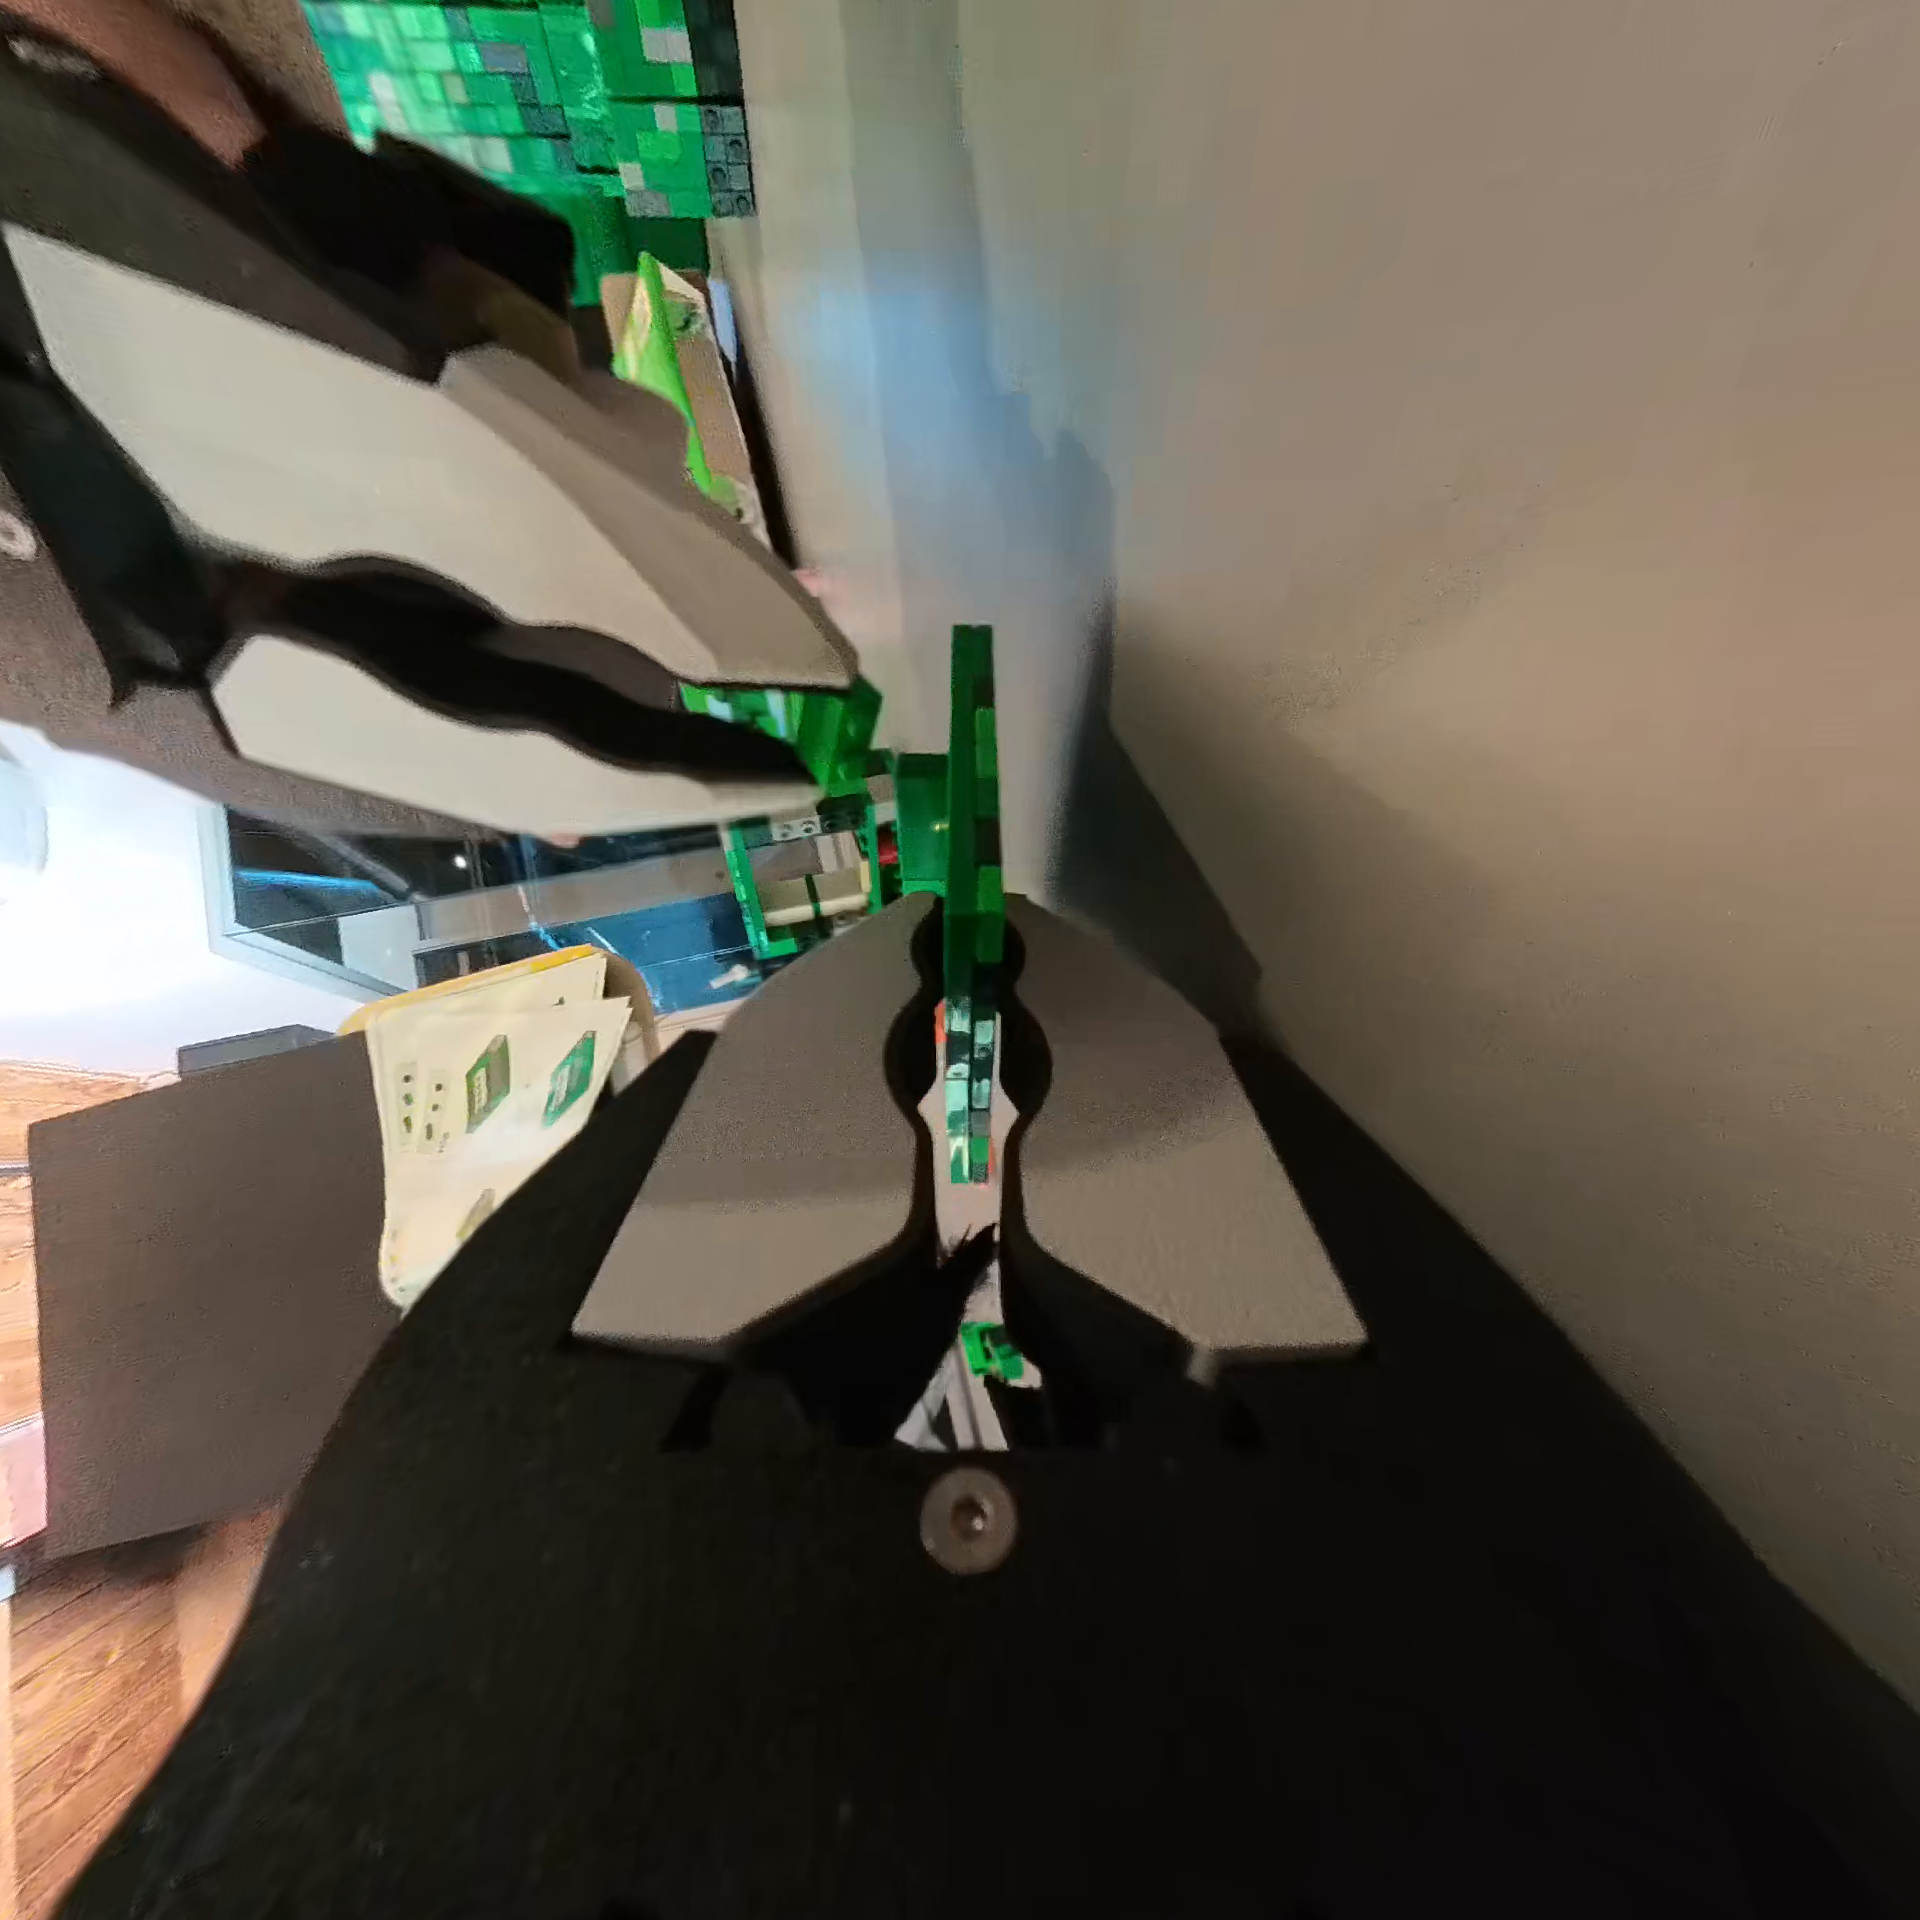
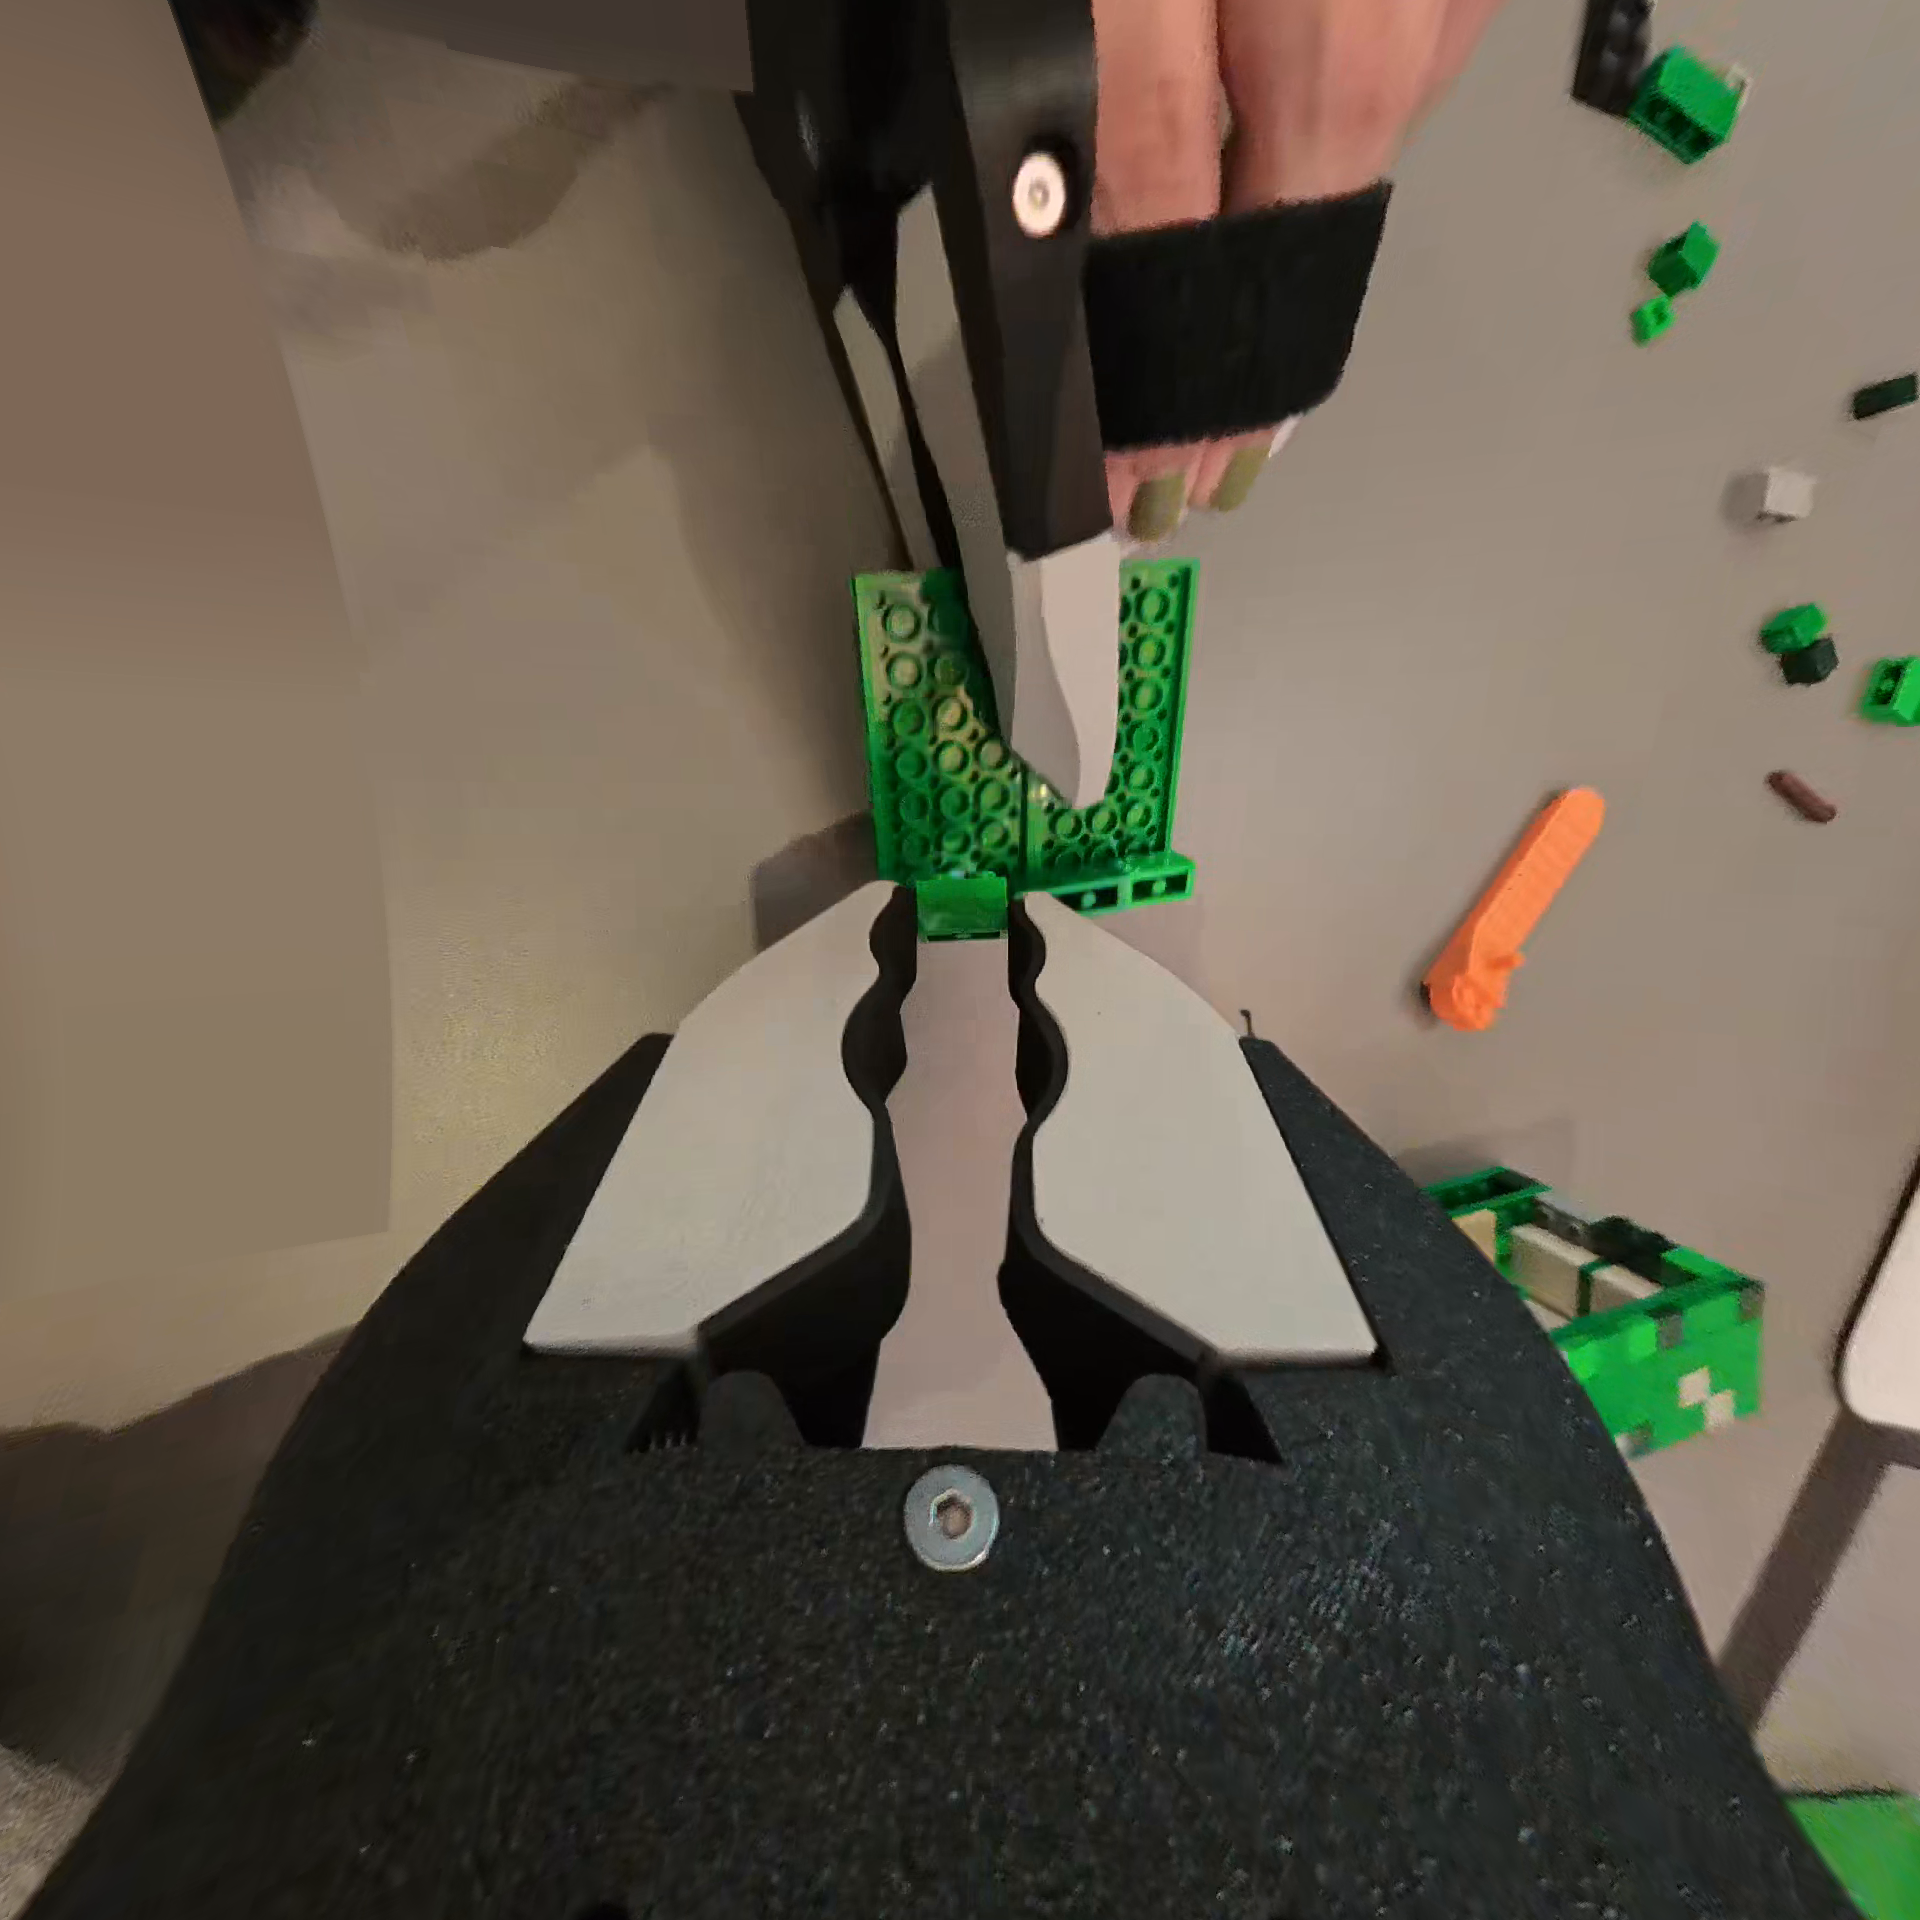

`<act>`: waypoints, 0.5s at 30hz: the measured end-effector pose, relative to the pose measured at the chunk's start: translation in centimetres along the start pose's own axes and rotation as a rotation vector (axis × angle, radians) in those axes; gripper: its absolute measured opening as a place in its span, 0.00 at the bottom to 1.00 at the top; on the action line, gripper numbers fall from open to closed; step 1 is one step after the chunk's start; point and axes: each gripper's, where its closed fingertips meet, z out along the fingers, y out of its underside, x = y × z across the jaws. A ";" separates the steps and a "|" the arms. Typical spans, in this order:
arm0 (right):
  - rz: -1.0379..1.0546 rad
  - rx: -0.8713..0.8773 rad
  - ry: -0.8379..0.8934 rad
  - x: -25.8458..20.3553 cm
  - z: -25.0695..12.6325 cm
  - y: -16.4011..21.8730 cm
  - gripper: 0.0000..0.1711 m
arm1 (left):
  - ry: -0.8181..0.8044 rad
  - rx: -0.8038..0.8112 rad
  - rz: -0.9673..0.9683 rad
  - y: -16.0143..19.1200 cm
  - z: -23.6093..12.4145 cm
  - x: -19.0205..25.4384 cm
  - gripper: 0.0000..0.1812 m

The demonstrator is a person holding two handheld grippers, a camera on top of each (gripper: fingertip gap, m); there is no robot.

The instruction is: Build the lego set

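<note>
My left gripper [image 1: 971, 920] is shut on a flat green plate assembly [image 1: 975, 790], which it holds edge-on above the beige table. In the right wrist view its studless underside [image 2: 935, 748] faces the camera, and the left gripper [image 2: 1055, 758] comes down from above it, held by a hand. My right gripper [image 2: 961, 914] is shut on a small green brick [image 2: 961, 906] and holds it against the plate's lower edge, beside a row of green bricks [image 2: 1127, 888]. In the left wrist view the right gripper [image 1: 831, 732] reaches in from the upper left with the brick.
An orange brick separator [image 2: 1512, 914] and loose green, grey and brown pieces [image 2: 1683, 104] lie on the table at the right. A part-built green block [image 2: 1621, 1309] stands at the lower right. An instruction booklet [image 1: 499, 1101] and a large green build [image 1: 540, 94] are in the left wrist view.
</note>
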 end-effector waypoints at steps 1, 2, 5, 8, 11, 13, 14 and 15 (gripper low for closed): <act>-0.018 -0.012 0.001 0.1 0.1 -0.3 0.10 | -0.013 -0.001 -0.003 -0.1 -0.1 -0.2 0.04; -0.027 -0.027 0.004 0.2 0.2 -0.4 0.10 | -0.025 -0.006 -0.011 -0.1 -0.1 -0.4 0.04; -0.022 -0.035 0.043 0.5 0.3 -0.7 0.14 | -0.055 -0.043 -0.032 0.3 -0.1 -1.0 0.03; 0.102 0.050 0.149 1.5 -0.8 -1.1 0.24 | -0.083 -0.086 -0.052 0.9 -0.1 -1.6 0.03; 0.388 0.248 0.212 2.2 -2.5 -0.8 0.20 | -0.089 -0.126 -0.066 1.4 0.0 -1.8 0.03; 0.680 0.374 0.191 2.4 -2.8 0.2 0.17 | -0.113 -0.143 -0.064 1.6 0.0 -2.2 0.03; 0.823 0.438 0.163 2.4 -2.6 0.6 0.17 | -0.119 -0.149 -0.072 1.7 -0.1 -2.4 0.03; 0.932 0.514 0.120 2.2 -2.5 0.7 0.17 | -0.127 -0.157 -0.081 1.8 -0.1 -2.5 0.03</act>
